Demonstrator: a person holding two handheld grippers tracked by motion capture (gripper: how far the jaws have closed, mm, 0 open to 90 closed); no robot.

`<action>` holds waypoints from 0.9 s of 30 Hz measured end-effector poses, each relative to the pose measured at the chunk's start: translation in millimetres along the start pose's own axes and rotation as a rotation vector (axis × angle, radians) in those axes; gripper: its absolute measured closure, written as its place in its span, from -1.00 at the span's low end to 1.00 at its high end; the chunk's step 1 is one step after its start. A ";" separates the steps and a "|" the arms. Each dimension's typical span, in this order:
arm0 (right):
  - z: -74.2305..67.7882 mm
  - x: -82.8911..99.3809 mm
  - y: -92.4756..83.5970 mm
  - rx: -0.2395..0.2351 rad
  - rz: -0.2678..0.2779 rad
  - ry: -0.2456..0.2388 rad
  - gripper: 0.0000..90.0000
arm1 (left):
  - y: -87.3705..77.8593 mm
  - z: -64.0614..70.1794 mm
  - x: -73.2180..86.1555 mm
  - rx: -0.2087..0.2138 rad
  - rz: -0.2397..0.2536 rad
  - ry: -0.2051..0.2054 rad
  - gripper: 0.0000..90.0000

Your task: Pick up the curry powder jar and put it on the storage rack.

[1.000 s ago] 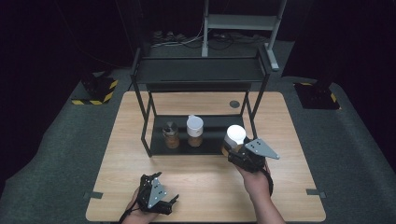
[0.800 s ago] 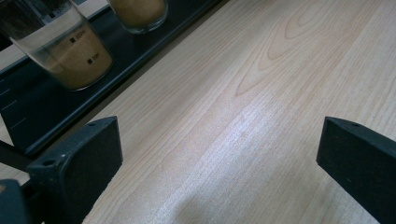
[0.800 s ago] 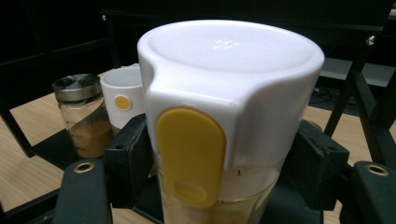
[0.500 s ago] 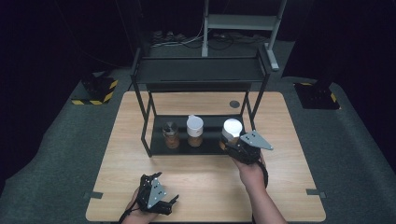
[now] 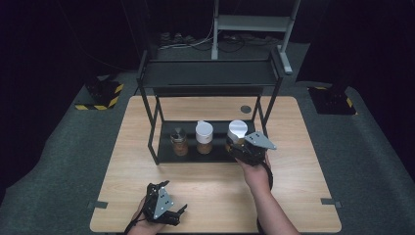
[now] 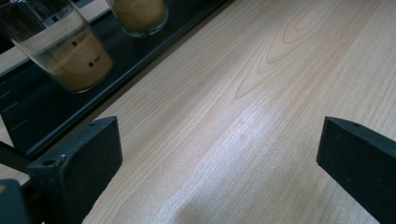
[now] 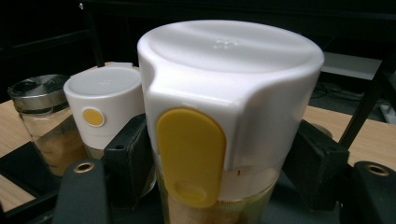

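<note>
1. At the right end of the rack's low black shelf (image 5: 164, 147), a jar with a white cap (image 5: 237, 133) is held by the right tool (image 5: 241, 147), whose jaws are closed on the jar's glass body just under the cap.
2. In the right tool's own view, the jar (image 7: 224, 116) is seen upright between the two black jaws, with a yellow tab on the cap facing the camera and brown powder in the glass below.
3. The jar's long axis is kept vertical; the tool reaches it from the person's side, so the shelf lies straight ahead of the tool and slightly below the jar.
4. To the jar's left on the same shelf, a second white-capped jar (image 5: 204, 137) stands close by, and a metal-lidded jar (image 5: 179, 141) stands beyond that. The row runs left to right, and the free space lies at its right end.
5. The coming move is judged to turn on this gap: the held jar must be set down just right of its white-capped neighbour and left of the rack's right leg (image 5: 261, 117) without touching either.
6. The left tool (image 5: 161, 203) rests low near the front edge of the counter (image 5: 303, 196), well apart from the shelf, with its jaws wide and nothing between them. The right hand is plainly the nearer one.
</note>
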State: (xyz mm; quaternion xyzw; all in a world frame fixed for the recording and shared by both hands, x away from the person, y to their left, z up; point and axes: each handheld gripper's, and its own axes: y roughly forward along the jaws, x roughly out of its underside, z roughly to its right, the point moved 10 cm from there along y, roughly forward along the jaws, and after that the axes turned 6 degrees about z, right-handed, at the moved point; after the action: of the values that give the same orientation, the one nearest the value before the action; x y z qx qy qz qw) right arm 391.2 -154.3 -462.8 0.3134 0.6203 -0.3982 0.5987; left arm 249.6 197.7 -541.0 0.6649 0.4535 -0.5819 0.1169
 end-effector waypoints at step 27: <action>1.9 18.8 28.4 0.023 -0.063 0.010 -0.32 | -1.2 -1.2 0.9 0.001 0.011 -0.010 -0.99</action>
State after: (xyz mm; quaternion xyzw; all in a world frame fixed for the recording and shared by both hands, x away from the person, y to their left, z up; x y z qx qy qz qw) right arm 415.0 -143.8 -484.8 0.3028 0.6283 -0.4223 0.5790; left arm 249.4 199.6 -541.0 0.6646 0.4489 -0.5847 0.1223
